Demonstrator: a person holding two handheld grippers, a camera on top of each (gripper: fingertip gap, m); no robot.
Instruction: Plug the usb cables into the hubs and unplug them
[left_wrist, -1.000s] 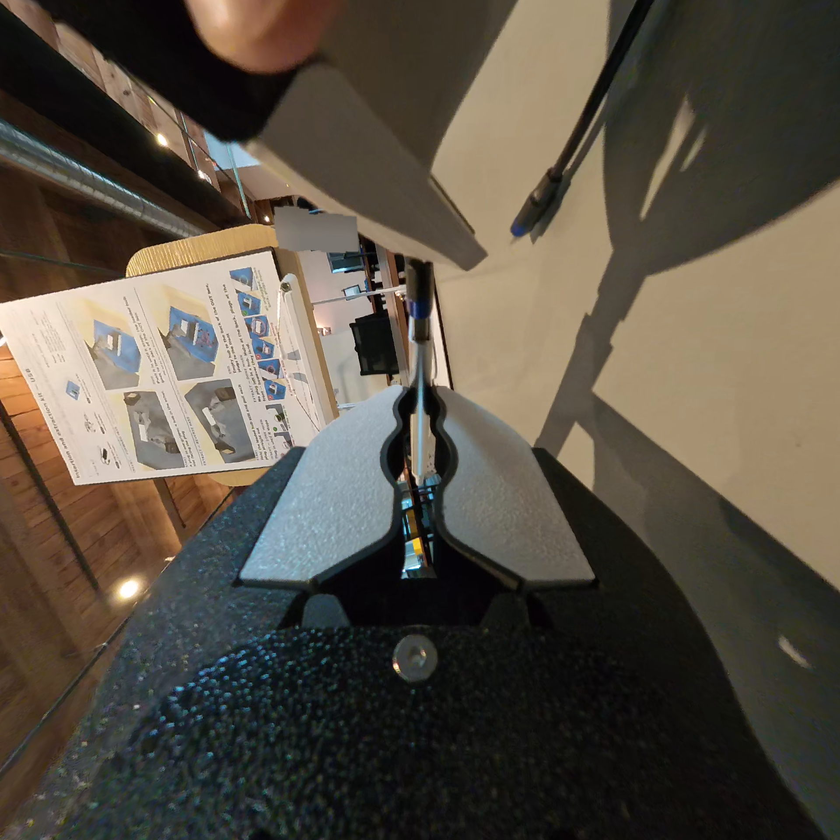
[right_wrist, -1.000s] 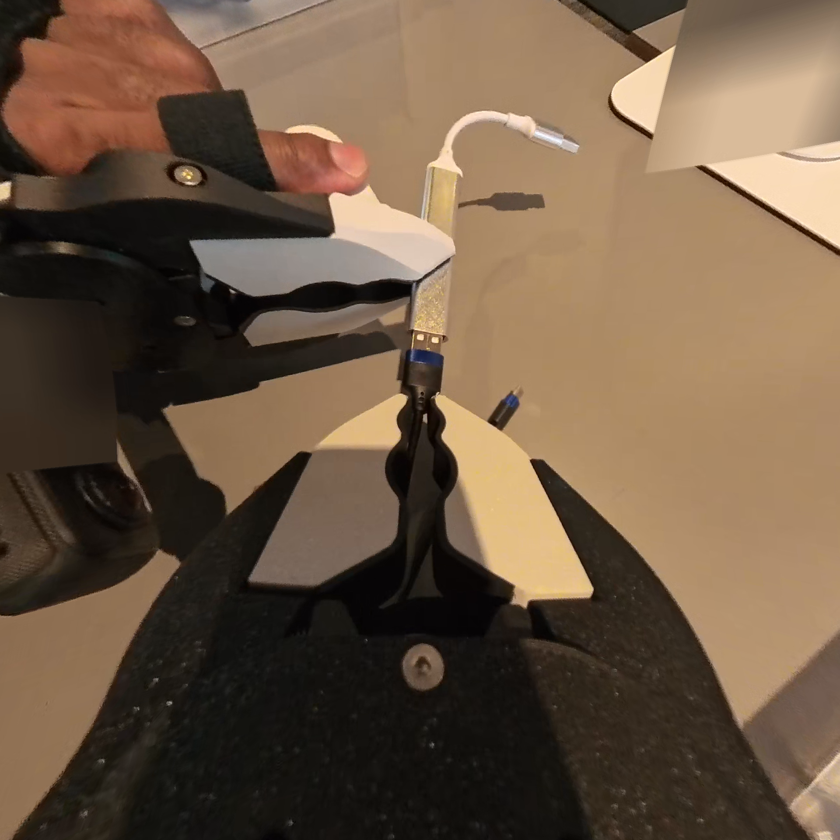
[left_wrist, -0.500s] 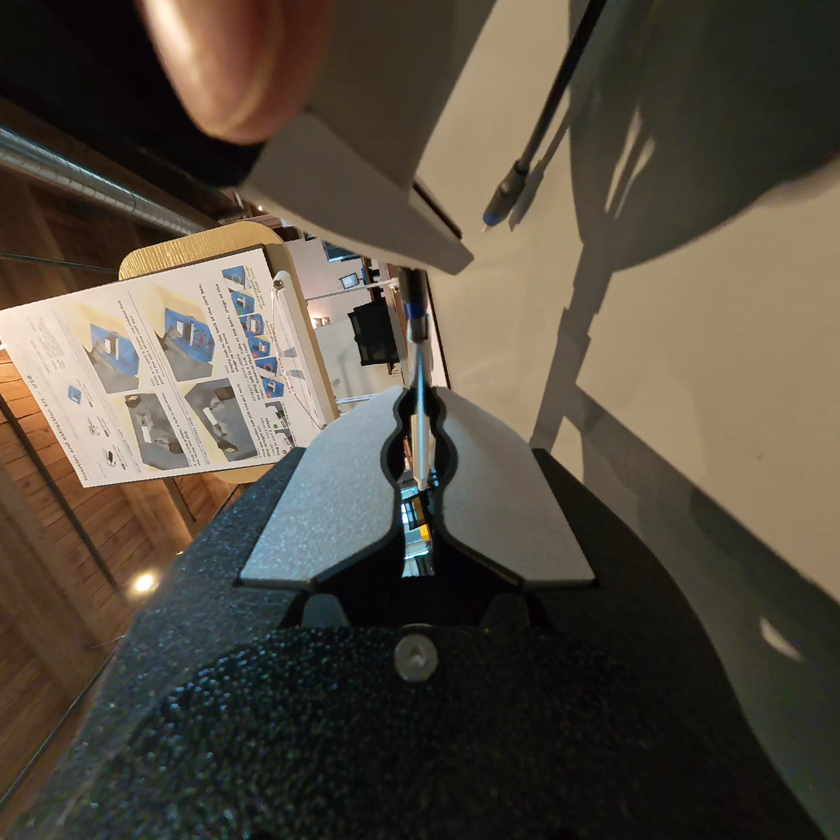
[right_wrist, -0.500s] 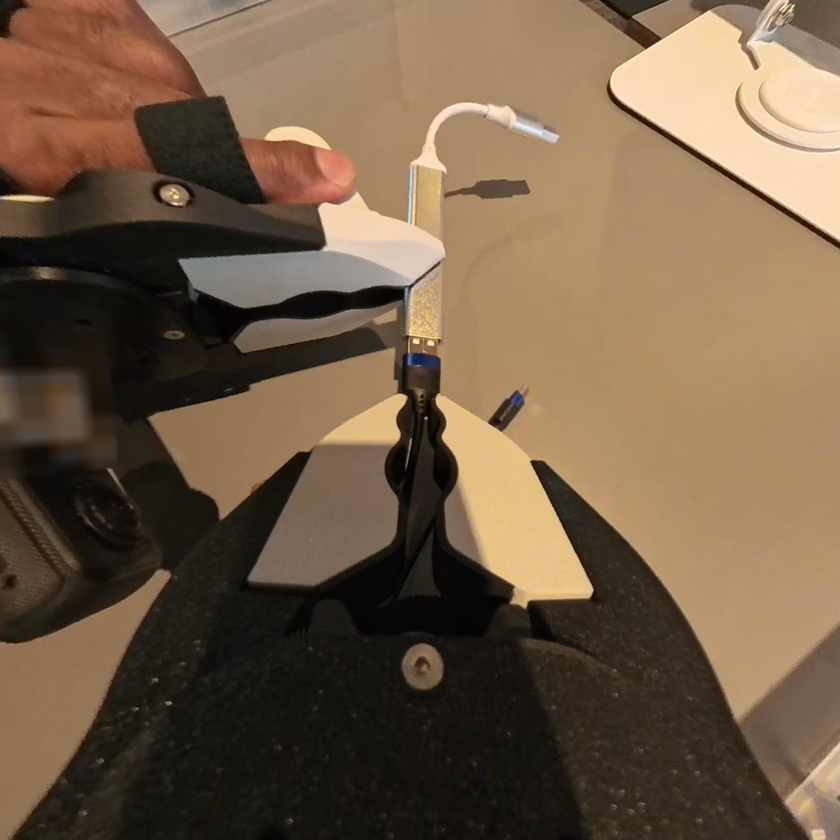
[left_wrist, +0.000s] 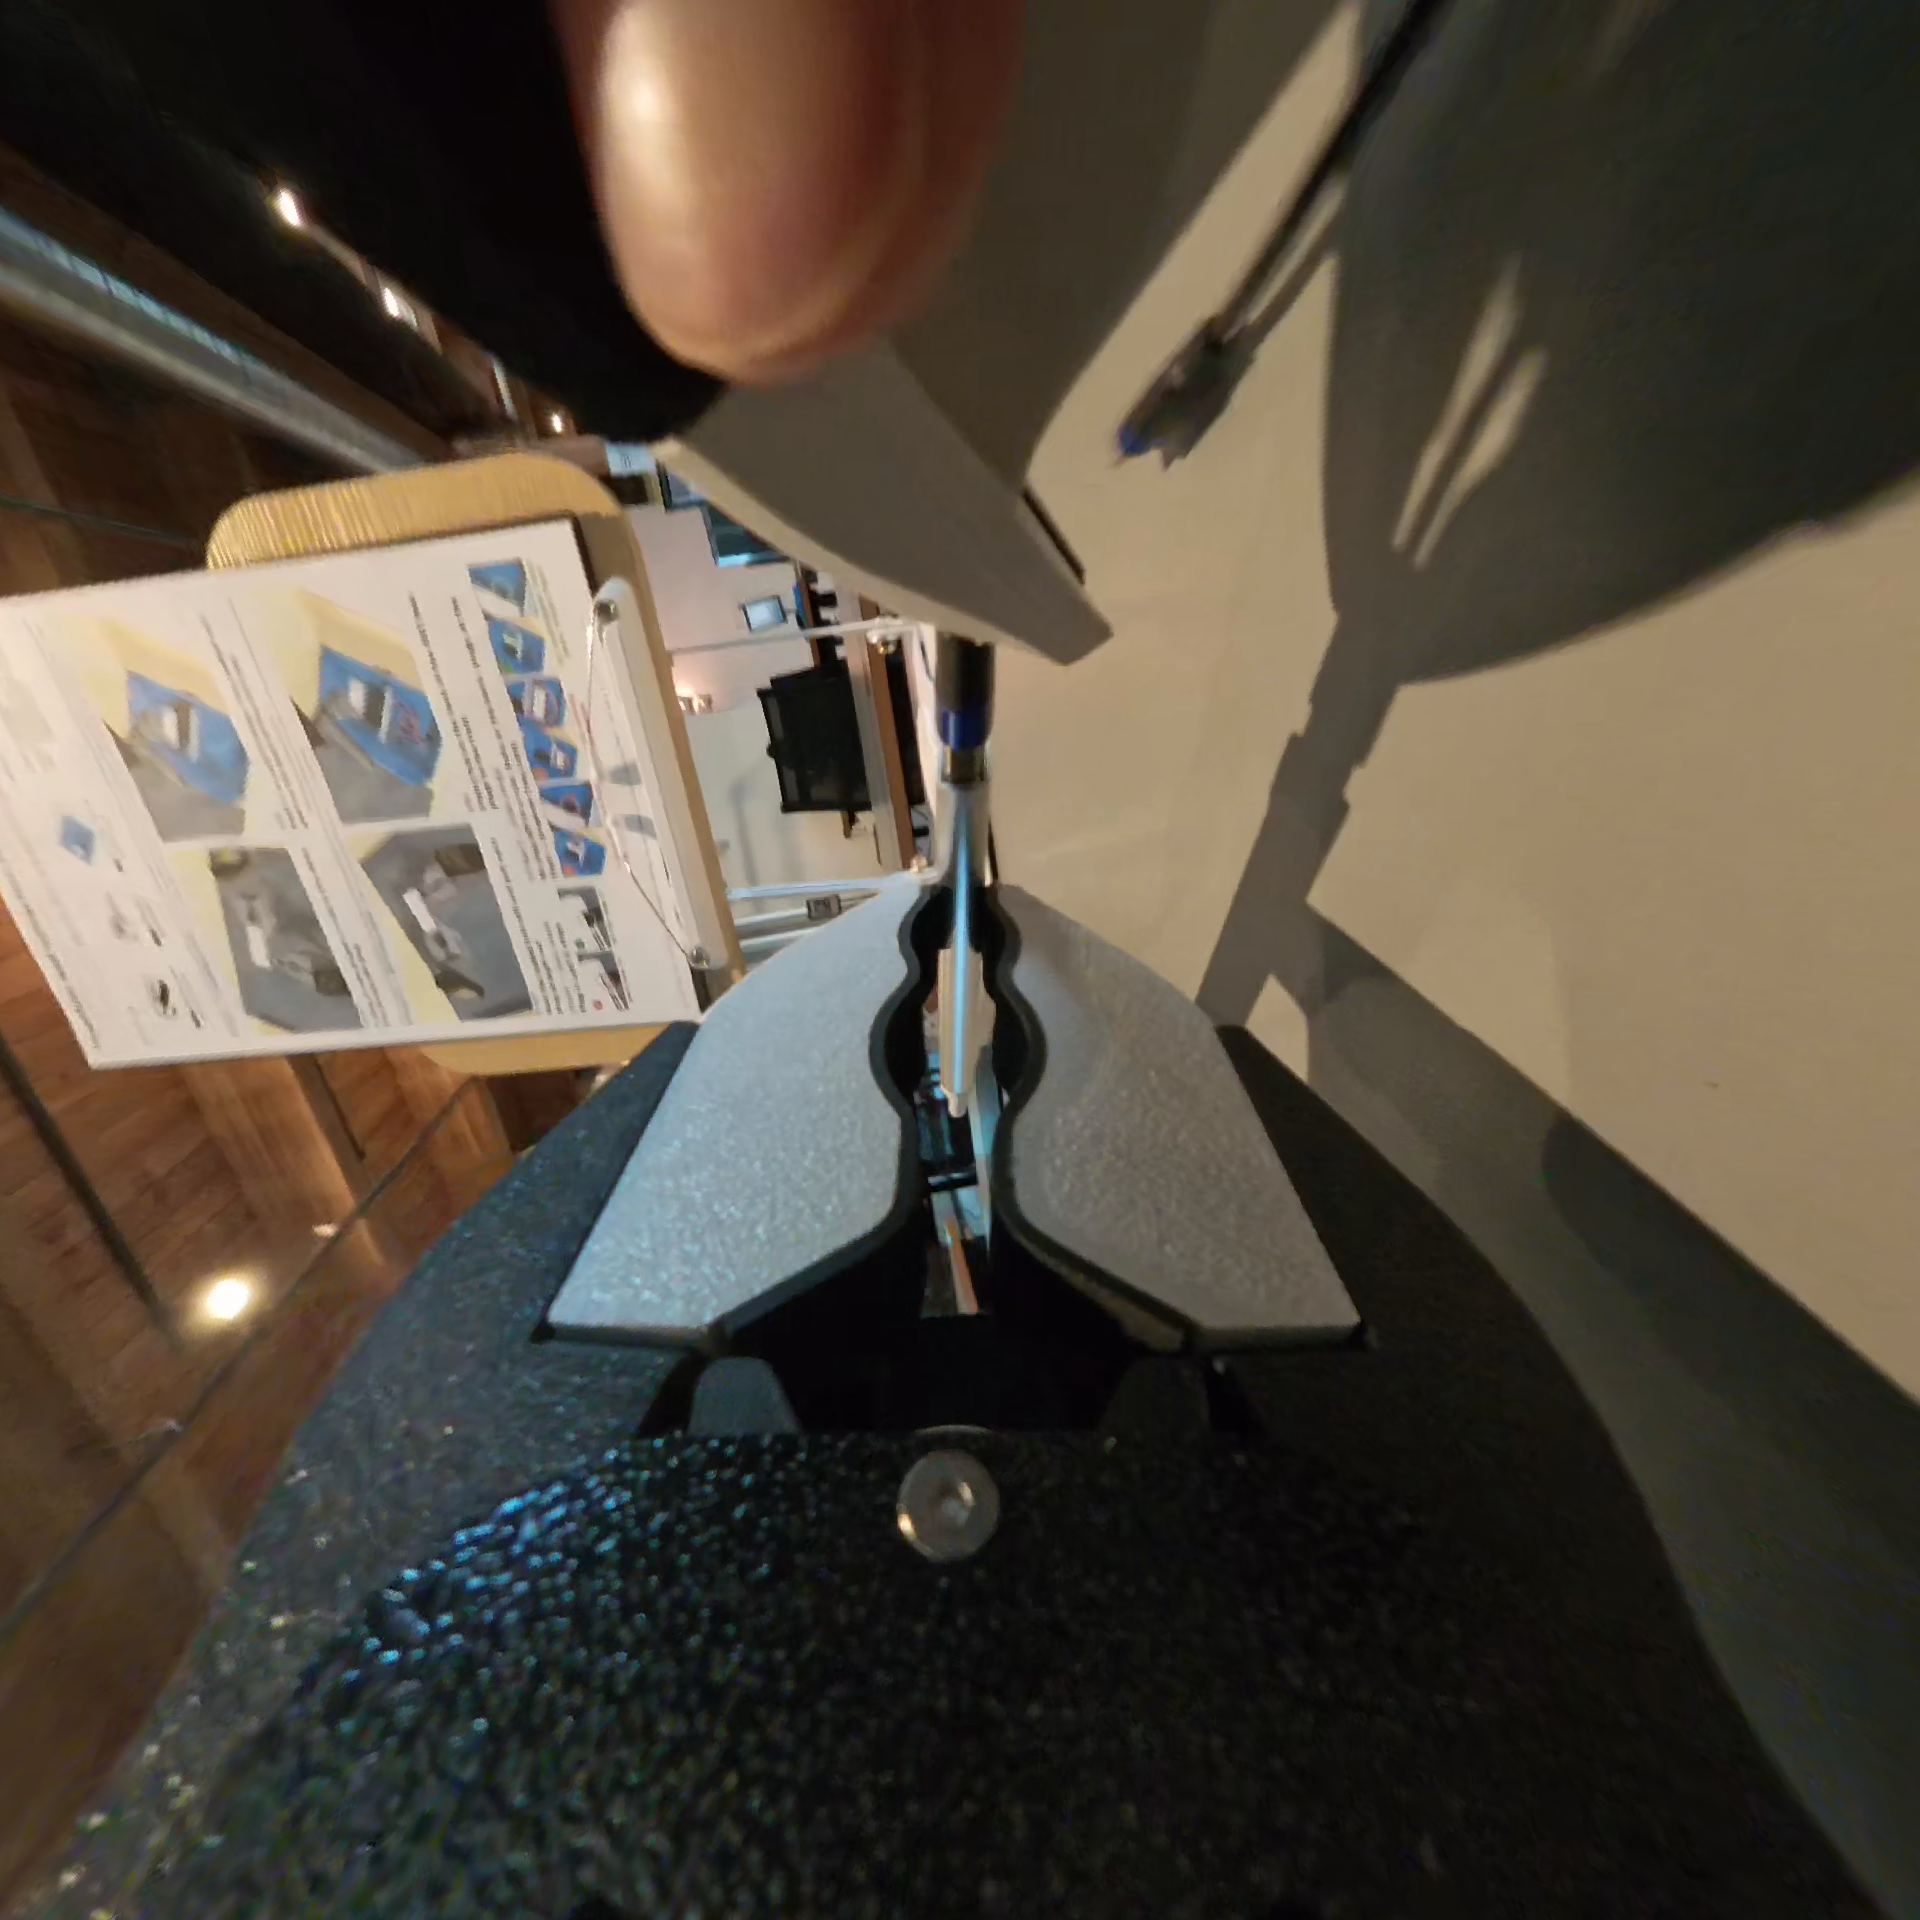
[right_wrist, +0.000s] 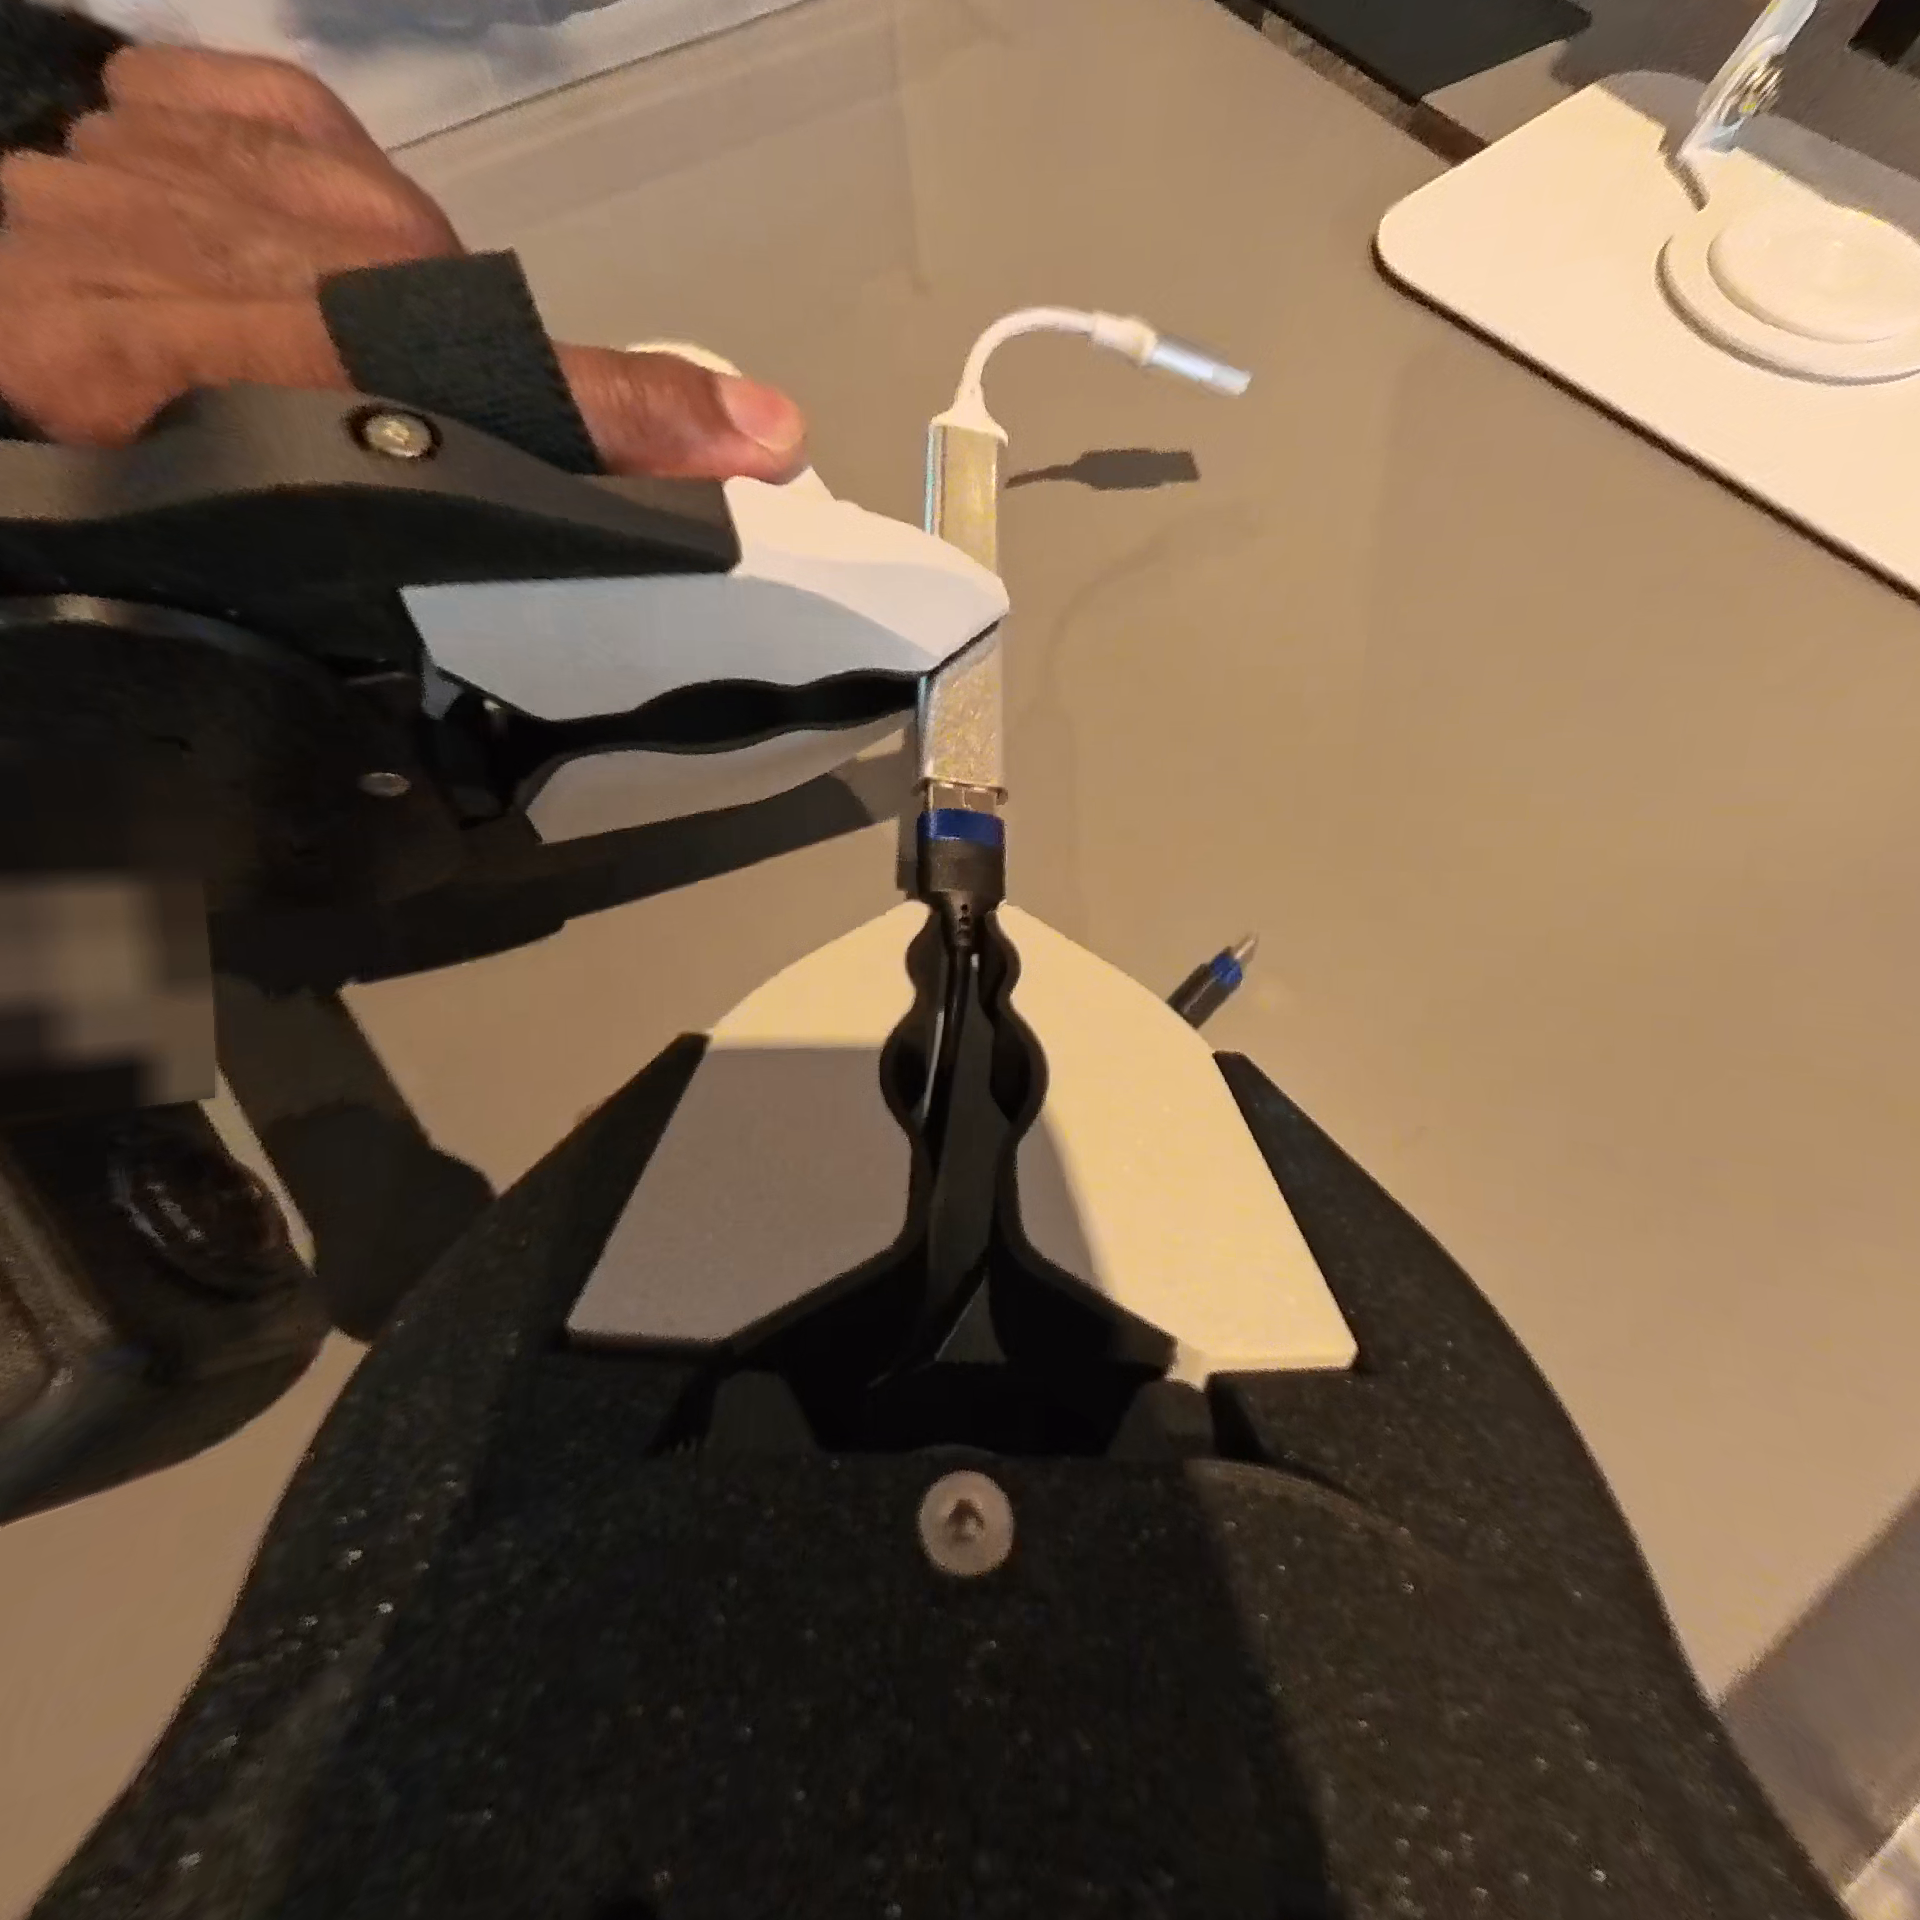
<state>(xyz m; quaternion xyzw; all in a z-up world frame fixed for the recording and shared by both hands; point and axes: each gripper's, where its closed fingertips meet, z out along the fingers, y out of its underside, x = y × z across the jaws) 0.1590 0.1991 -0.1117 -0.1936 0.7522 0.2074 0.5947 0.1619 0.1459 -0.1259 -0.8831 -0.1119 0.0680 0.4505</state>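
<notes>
Our right gripper (right_wrist: 961, 914) is clenched on the black usb cable (right_wrist: 958, 1049), pinching it just behind its blue-ringed plug (right_wrist: 961, 842), which sits seated in the end of the silver hub (right_wrist: 966, 665). Our left gripper (right_wrist: 935, 665) comes in from the left, closed tight across the hub's middle and holding it above the grey table (right_wrist: 1455, 831). The hub's white pigtail (right_wrist: 1049, 343) curls toward the table's far edge. The cable's other plug (right_wrist: 1216, 982) lies on the table just right of our right gripper.
</notes>
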